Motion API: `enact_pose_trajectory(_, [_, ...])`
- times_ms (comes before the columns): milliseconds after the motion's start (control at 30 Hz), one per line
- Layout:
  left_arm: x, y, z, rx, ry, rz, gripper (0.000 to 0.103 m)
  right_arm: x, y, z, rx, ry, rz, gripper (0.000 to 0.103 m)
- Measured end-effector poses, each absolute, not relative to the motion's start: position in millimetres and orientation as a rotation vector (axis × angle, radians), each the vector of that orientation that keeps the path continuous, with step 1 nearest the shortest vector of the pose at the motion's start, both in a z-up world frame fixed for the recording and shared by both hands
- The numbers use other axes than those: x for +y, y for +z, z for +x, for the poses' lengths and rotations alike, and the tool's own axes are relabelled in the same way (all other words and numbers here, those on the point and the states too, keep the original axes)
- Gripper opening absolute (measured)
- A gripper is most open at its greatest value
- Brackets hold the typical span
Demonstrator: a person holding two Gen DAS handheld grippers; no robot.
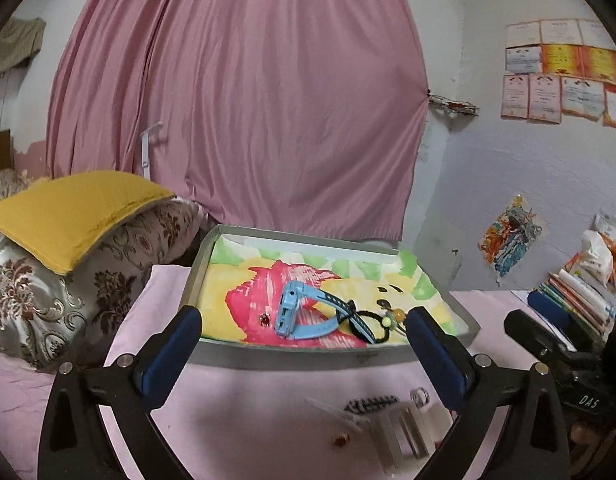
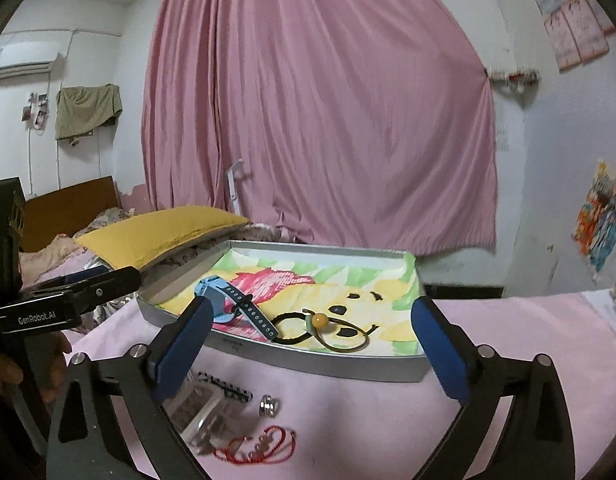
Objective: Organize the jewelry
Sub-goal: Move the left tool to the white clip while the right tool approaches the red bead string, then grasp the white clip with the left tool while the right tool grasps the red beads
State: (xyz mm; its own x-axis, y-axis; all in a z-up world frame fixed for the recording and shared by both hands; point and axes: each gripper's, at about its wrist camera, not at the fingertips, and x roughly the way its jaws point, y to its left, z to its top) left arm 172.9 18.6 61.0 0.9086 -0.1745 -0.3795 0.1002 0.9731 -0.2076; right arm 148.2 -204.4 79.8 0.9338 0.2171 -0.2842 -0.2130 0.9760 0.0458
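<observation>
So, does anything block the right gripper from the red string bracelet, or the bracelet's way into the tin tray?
Nothing visible does. The red string bracelet lies exposed on the pink cloth below the open right gripper. Between it and the grey tin tray sit only small silver rings and the tray's low front wall.

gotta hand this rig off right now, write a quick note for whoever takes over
Left gripper: open, empty. Right gripper: open, empty.
In the tray: blue watch, black hair tie with amber bead, small red stud.
Left on the pink cloth in front of the tray: silver rings, red string bracelet, clear box, dark toothed hair clip, small red piece.
</observation>
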Motion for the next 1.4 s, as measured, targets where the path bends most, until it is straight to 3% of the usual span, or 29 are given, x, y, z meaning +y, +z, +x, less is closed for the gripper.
enact_pose_trajectory(433, [6,52,127,0.417,-0.162,-0.099,0.102,-216,78,107,0.300,0.195,-0.052,0.100])
enact_pose_trajectory(800, [4,27,141,0.622,-0.270,-0.172,0.102,-218,45,136,0.558,0.239,-0.048,0.100])
enact_pose_trajectory(867, [3,23,144,0.650,-0.290,-0.183,0.102,-217,38,142,0.600,0.256,-0.051,0.095])
enact_pose_trajectory(967, [-1,17,149,0.697,-0.315,-0.189,0.089,-213,30,149,0.654,0.277,-0.054,0.076])
enact_pose_trajectory(1033, [-5,13,153,0.733,-0.332,-0.191,0.082,-211,25,153,0.687,0.289,-0.052,0.073])
enact_pose_trajectory(1300, [-17,2,168,0.844,-0.415,-0.247,0.049,-203,11,163,0.781,0.362,-0.036,0.044])
enact_pose_trajectory(1400, [-21,1,175,0.878,-0.444,-0.274,0.042,-198,8,170,0.809,0.381,-0.032,0.042])
